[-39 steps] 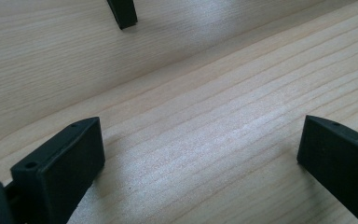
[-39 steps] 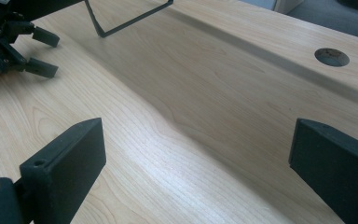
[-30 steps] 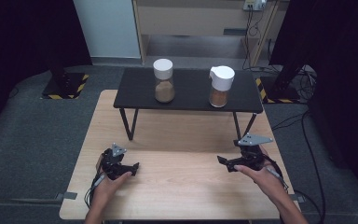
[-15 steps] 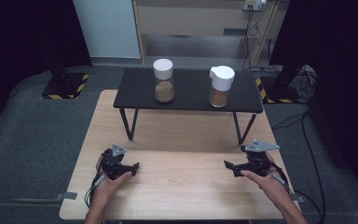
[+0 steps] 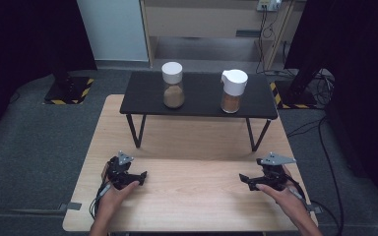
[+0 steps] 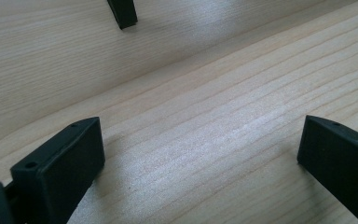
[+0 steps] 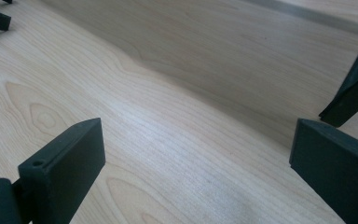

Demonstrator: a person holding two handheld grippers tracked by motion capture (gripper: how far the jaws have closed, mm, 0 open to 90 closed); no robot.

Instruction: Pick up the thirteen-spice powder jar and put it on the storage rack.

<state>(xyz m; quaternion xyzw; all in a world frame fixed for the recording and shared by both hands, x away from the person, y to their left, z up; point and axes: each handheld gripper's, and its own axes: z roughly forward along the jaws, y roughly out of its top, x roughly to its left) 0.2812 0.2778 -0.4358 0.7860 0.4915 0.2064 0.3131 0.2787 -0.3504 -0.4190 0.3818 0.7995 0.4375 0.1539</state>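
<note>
Both tools sit low on the wooden worktop (image 5: 187, 196), near its front edge and well apart. The left tool (image 5: 140, 176) has its jaws spread wide with nothing between them, same for the right tool (image 5: 243, 178). Farther back, a small black table (image 5: 199, 93) carries a white-capped jar (image 5: 173, 84) and a white-lidded jar (image 5: 233, 90), both part-filled with brown powder. No readable labels on either.

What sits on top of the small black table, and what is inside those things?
Two clear jars: one with a white round lid, one with a white spouted lid. Each holds brown powder in its lower part; the lids hide the tops.
</note>
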